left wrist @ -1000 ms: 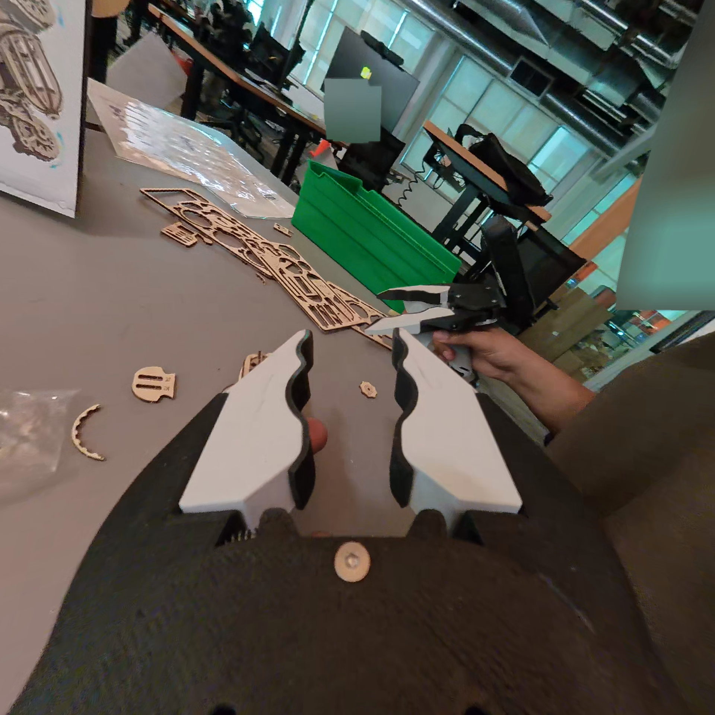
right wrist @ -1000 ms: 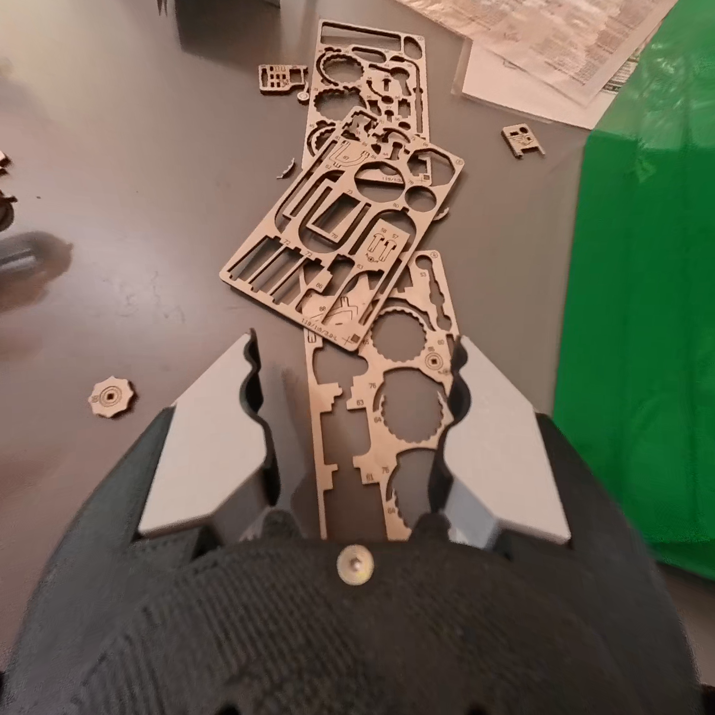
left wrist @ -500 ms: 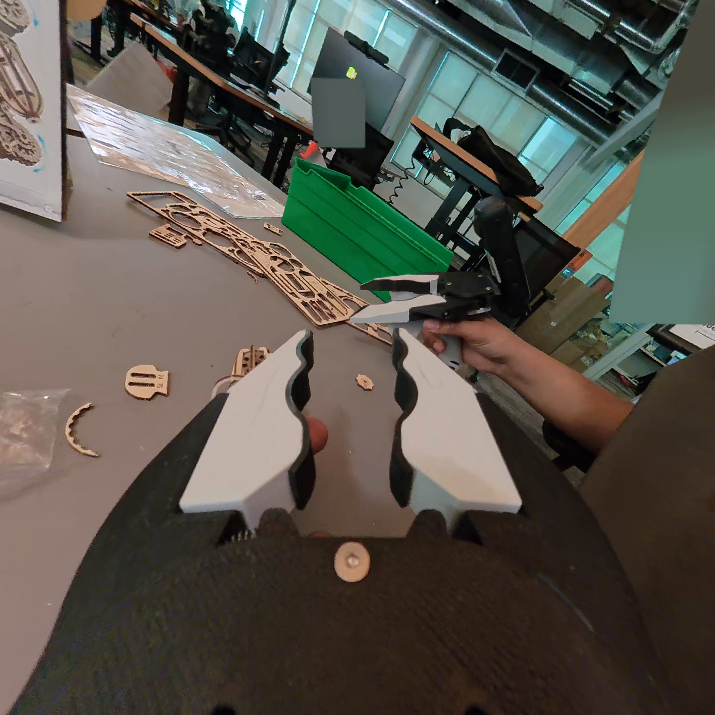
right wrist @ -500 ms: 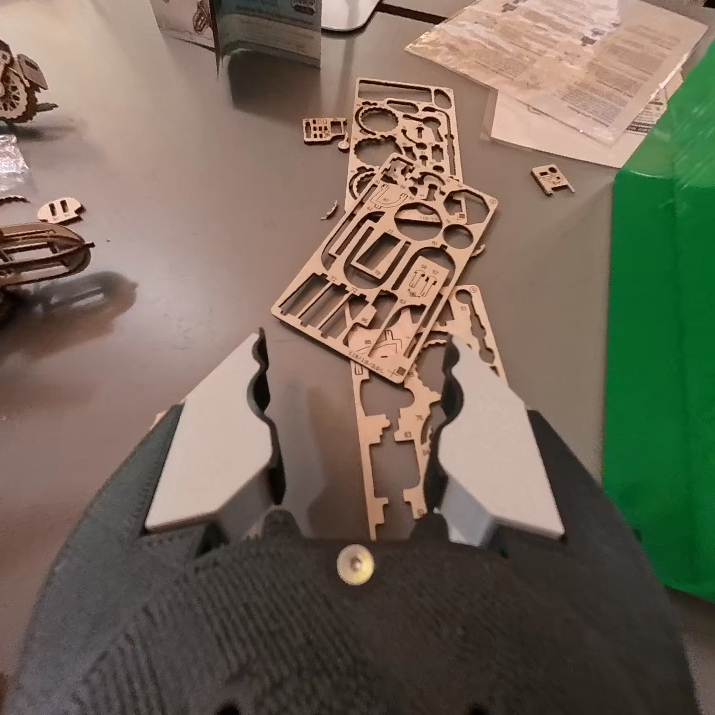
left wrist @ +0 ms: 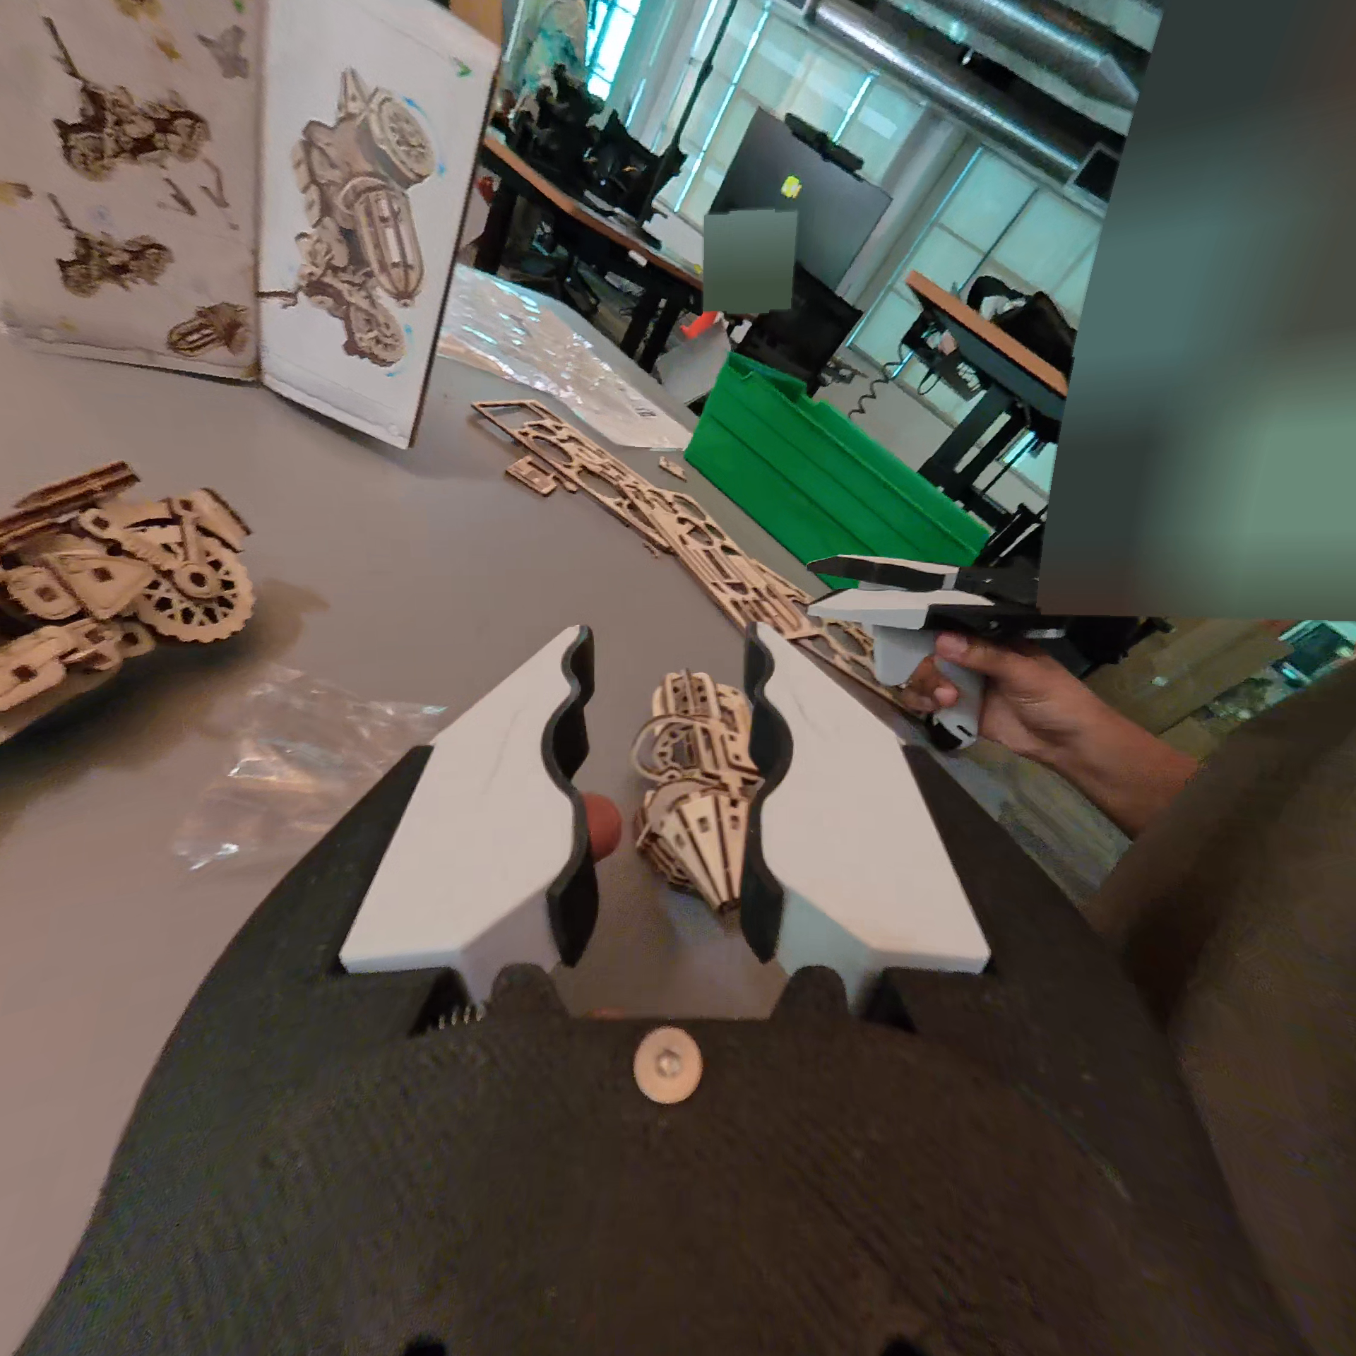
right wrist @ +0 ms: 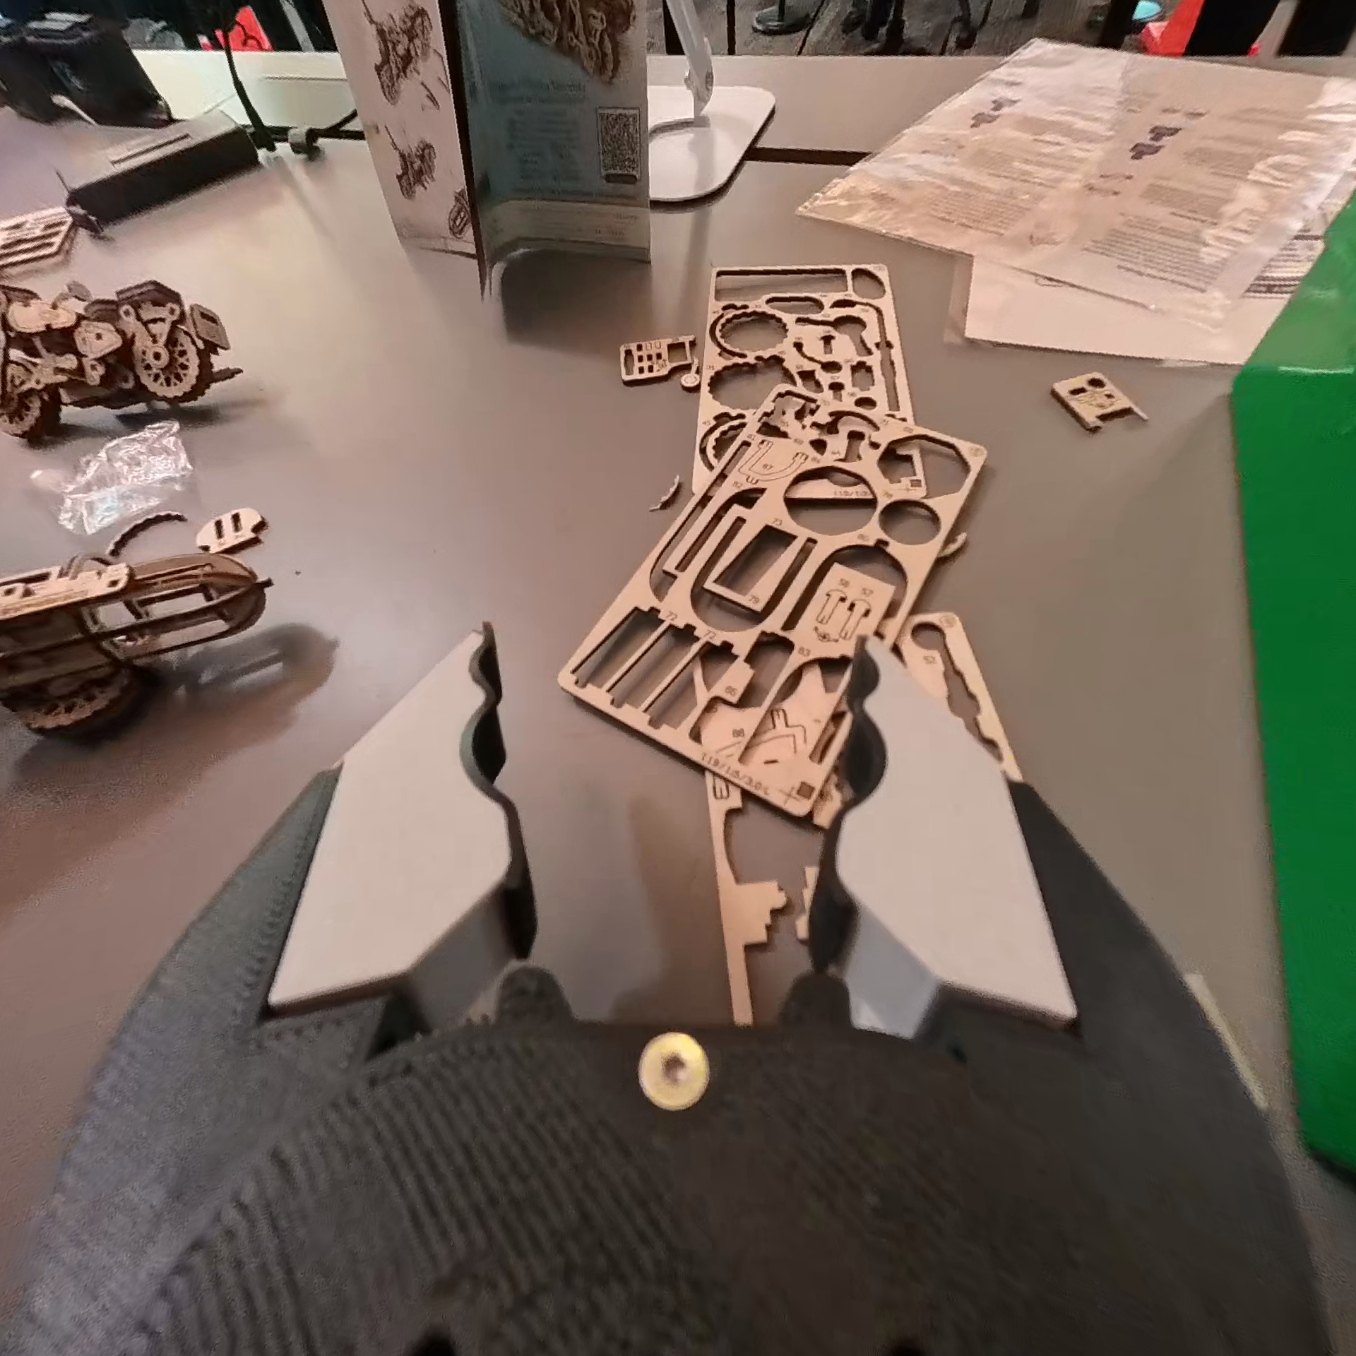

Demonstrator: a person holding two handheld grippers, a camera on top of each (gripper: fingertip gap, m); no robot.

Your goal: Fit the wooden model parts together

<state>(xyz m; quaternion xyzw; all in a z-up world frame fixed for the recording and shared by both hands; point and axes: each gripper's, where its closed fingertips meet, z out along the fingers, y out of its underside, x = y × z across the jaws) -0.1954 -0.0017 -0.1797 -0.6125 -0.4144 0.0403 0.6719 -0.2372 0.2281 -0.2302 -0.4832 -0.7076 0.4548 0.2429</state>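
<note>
Left tool (left wrist: pixel 668 686) open, nothing gripped, hanging over the grey tabletop (left wrist: pixel 411 572). Wooden sidecar (left wrist: pixel 697 778) lies on the tabletop in the gap between its fingers, close to the right one; contact unclear. A fingertip (left wrist: pixel 603 823) shows under the left finger.

Right tool (right wrist: pixel 679 704) wide open, empty, over the near end of the sheets. In the left view it sits beyond the left tool, held by a hand (left wrist: pixel 1020 704), jaws apart.

In the right view the sidecar (right wrist: pixel 110 631) is far left, well apart from the right tool. Wooden motorcycle (right wrist: pixel 103 352) stands farther back on the left. Between them: clear plastic bag (right wrist: pixel 121 473), a curved wooden piece (right wrist: pixel 147 527), a small slotted piece (right wrist: pixel 231 530).

Three punched wooden sheets (right wrist: pixel 770 602) overlap in a row ahead of the right tool, the top one skewed. Small loose parts lie beside them (right wrist: pixel 653 359) and (right wrist: pixel 1097 396).

Green bin (right wrist: pixel 1299 660) on the right edge. Model box (right wrist: pixel 514 125) stands at the back, papers in plastic (right wrist: pixel 1115 169) to its right.
</note>
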